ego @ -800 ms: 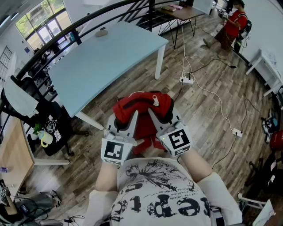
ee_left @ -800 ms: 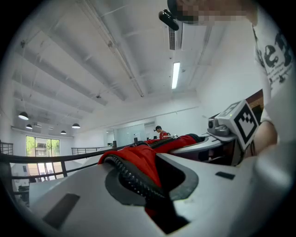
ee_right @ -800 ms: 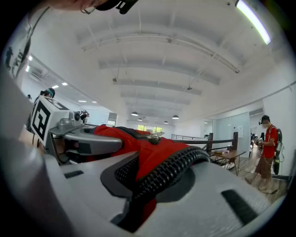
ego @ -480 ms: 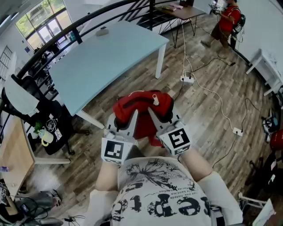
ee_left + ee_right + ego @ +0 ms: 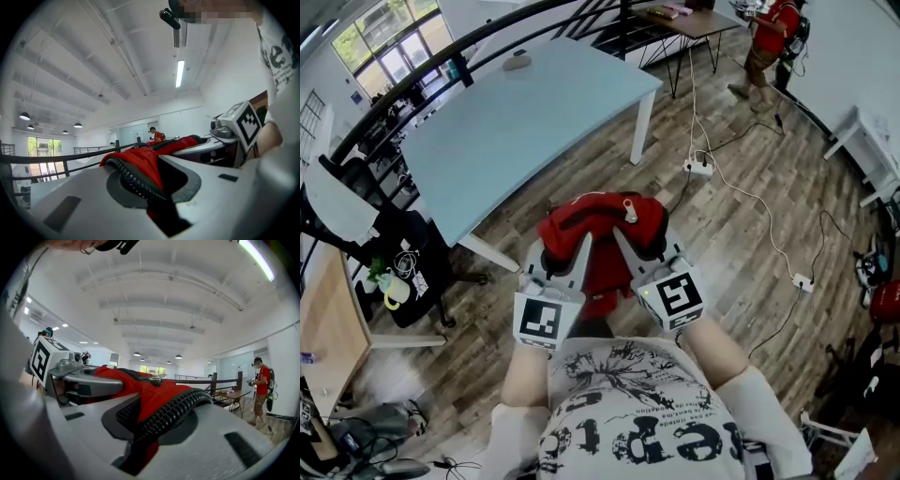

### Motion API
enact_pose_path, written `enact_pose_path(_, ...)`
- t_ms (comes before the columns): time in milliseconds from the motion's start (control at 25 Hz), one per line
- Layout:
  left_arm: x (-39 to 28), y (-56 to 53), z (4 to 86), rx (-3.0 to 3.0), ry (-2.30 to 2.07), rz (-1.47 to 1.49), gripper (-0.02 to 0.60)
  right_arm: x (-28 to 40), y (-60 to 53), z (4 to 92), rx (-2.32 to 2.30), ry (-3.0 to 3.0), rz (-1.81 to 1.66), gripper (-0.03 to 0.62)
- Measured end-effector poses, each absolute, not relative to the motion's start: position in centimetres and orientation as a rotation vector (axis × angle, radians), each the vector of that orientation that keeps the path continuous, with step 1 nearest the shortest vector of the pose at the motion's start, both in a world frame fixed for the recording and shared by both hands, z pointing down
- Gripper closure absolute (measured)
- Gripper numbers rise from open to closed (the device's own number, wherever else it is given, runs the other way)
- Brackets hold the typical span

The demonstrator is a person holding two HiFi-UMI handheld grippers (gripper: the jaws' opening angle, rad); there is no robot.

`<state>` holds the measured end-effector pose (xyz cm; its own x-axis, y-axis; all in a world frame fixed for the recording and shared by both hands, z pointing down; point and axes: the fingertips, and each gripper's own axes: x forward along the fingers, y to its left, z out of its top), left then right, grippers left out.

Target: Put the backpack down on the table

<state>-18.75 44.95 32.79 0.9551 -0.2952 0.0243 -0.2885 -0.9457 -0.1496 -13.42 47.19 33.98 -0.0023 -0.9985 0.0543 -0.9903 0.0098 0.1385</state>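
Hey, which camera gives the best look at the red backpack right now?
The head view: it shows most of the red backpack held over the wooden floor, short of the blue table. The left gripper view and right gripper view show only red folds clamped in the tongs of the left gripper and right gripper.

The person wears a white short-sleeved T-shirt [image 5: 637, 417] printed with black lettering and a splashy graphic. The left claw [image 5: 565, 258] and right claw [image 5: 642, 248] are pale grey shells with dark ribbed pads [image 5: 173, 414], each carrying a white cube [image 5: 675, 298] with black square markers
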Motion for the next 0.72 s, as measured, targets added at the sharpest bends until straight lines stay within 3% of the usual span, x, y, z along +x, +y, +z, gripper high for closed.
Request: enact_pose_path(720,-9.9,16.6,30.1,-2.868,0.473,-0.023,0.515,-4.5,18.4,31.0,2.043,-2.19,-0.2,0.52)
